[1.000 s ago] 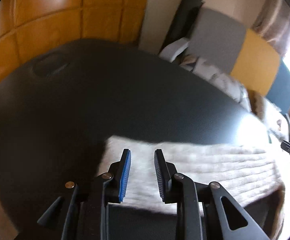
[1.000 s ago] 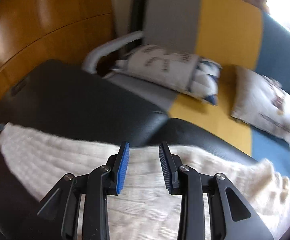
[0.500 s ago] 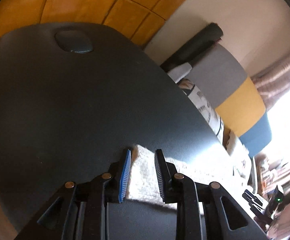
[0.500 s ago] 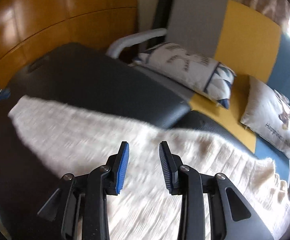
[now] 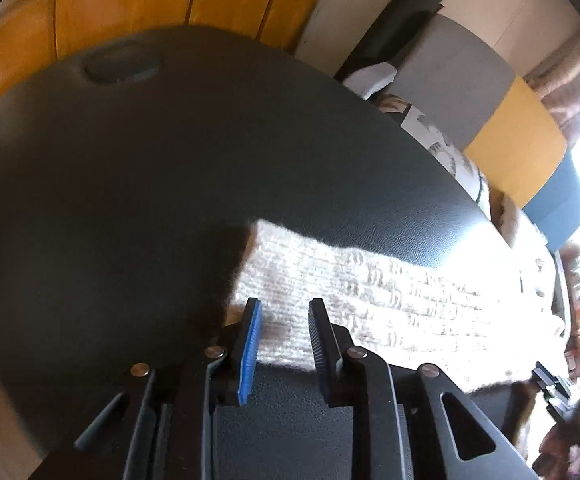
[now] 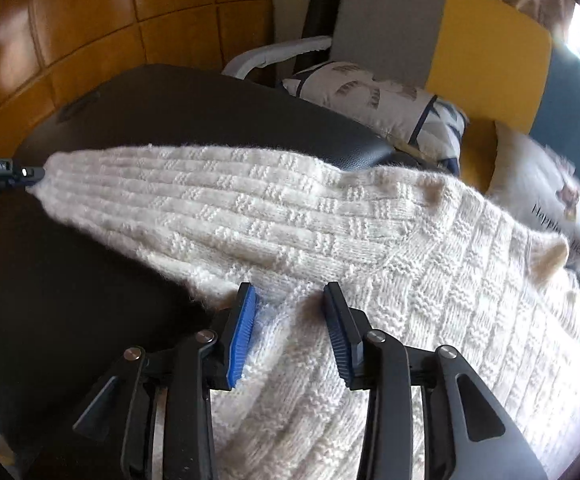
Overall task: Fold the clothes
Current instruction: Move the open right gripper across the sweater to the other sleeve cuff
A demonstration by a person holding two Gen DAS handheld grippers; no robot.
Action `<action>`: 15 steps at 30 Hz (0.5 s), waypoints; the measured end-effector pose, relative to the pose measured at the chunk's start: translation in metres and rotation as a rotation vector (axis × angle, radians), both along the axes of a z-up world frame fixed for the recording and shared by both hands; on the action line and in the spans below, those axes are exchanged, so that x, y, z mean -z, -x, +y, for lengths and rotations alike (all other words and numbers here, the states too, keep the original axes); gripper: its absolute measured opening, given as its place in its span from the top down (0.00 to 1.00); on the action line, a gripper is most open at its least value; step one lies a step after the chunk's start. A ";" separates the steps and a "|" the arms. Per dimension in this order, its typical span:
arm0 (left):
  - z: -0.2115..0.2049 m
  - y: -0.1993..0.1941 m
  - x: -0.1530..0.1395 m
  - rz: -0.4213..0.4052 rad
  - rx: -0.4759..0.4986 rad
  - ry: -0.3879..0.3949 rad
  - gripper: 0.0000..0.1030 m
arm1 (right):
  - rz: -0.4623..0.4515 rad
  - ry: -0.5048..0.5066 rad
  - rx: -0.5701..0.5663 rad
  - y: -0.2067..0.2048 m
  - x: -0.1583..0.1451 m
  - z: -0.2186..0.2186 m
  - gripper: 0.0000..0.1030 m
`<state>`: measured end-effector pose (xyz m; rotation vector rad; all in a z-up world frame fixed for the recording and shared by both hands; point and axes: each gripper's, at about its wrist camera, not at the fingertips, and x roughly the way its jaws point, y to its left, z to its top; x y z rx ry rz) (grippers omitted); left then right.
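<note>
Here your cream knit sweater (image 6: 329, 216) lies spread on the black tabletop (image 5: 130, 180), its sleeve end between your left gripper's (image 5: 284, 312) spread fingers, the underarm fold between your right gripper's (image 6: 290, 300) spread fingers, neither pair pinching it.

Black padded table (image 5: 170, 184), leather-like skin, oval recess near its far end. Orange tiled panelling (image 6: 90, 20) behind it. Sofa beyond the table's right side: back (image 6: 485, 72) in grey, yellow and blue blocks, yellow seat patch, pale tubular armrest (image 6: 274, 54) at its near end. Two cushions on the seat: patterned white one with navy trim (image 6: 377, 100) just beside the table edge, plain white one with printed lettering (image 6: 541, 188) further right. Curtain (image 5: 569, 76) and blown-out window at upper right.
</note>
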<state>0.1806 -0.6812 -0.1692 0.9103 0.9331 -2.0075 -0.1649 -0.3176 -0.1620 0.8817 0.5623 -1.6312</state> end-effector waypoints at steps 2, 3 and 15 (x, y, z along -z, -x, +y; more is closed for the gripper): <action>0.012 0.009 -0.013 0.010 0.033 0.048 0.75 | -0.046 0.036 0.037 0.007 -0.010 0.011 0.61; 0.020 0.022 -0.016 0.022 0.069 0.055 0.75 | -0.043 0.034 0.038 0.006 -0.011 0.017 0.61; 0.118 0.184 -0.038 0.112 0.511 0.124 0.75 | 0.073 0.006 0.068 0.007 -0.012 0.030 0.61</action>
